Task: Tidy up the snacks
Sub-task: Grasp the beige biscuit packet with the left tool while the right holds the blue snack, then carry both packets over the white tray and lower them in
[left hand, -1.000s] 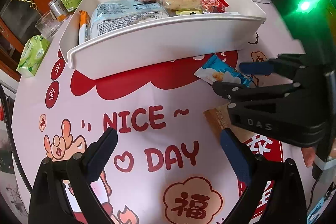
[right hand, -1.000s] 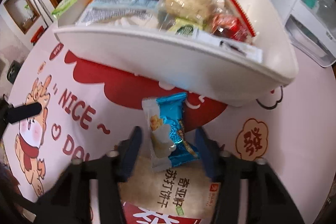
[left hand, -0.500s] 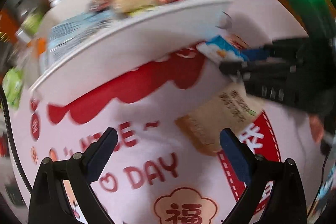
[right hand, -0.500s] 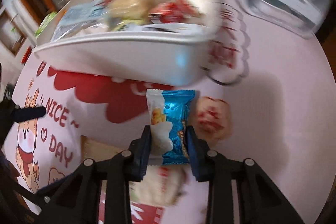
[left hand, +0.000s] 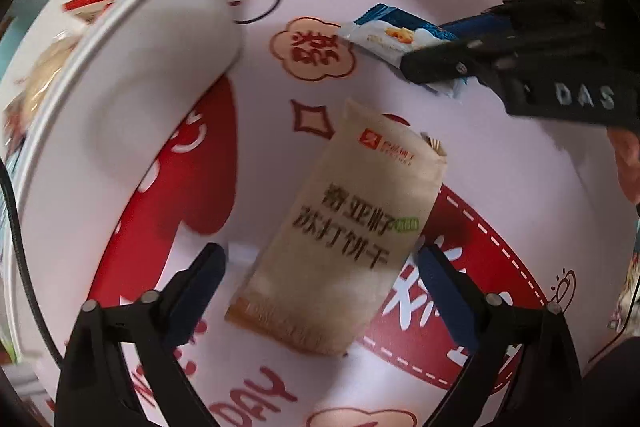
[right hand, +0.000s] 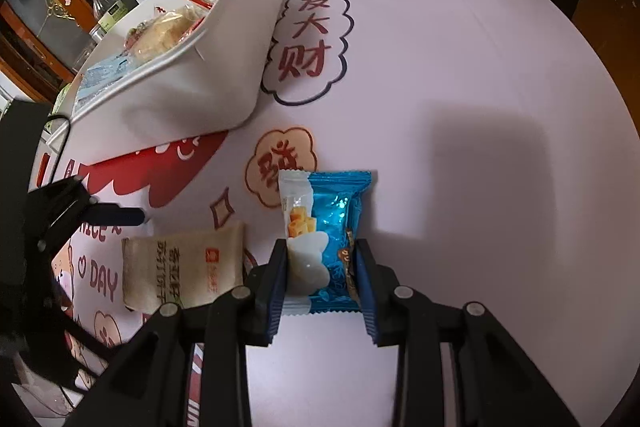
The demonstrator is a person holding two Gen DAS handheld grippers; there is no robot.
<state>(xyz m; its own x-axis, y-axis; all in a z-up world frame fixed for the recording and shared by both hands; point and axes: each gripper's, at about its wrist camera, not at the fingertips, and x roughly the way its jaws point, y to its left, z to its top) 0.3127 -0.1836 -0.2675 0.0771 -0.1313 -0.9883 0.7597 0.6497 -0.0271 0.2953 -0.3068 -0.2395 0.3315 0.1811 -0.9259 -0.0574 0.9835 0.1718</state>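
My right hand-held gripper (right hand: 322, 283) pinches the blue snack packet (right hand: 325, 227); my left hand-held gripper (left hand: 320, 275) gapes over the blurred, apparently untouched beige cracker packet (left hand: 344, 227).

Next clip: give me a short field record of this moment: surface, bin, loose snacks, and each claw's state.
surface: pink printed tablecloth
bin: white bin, snacks inside, on the cloth
blue snack: blue-and-white packet, clamped in the right claw
beige snack: beige cracker packet, flat on the cloth
left claw: left claw open, straddling the cracker packet's lower half; contact cannot be told
right claw: shut on the blue packet, beside the bin, not over it
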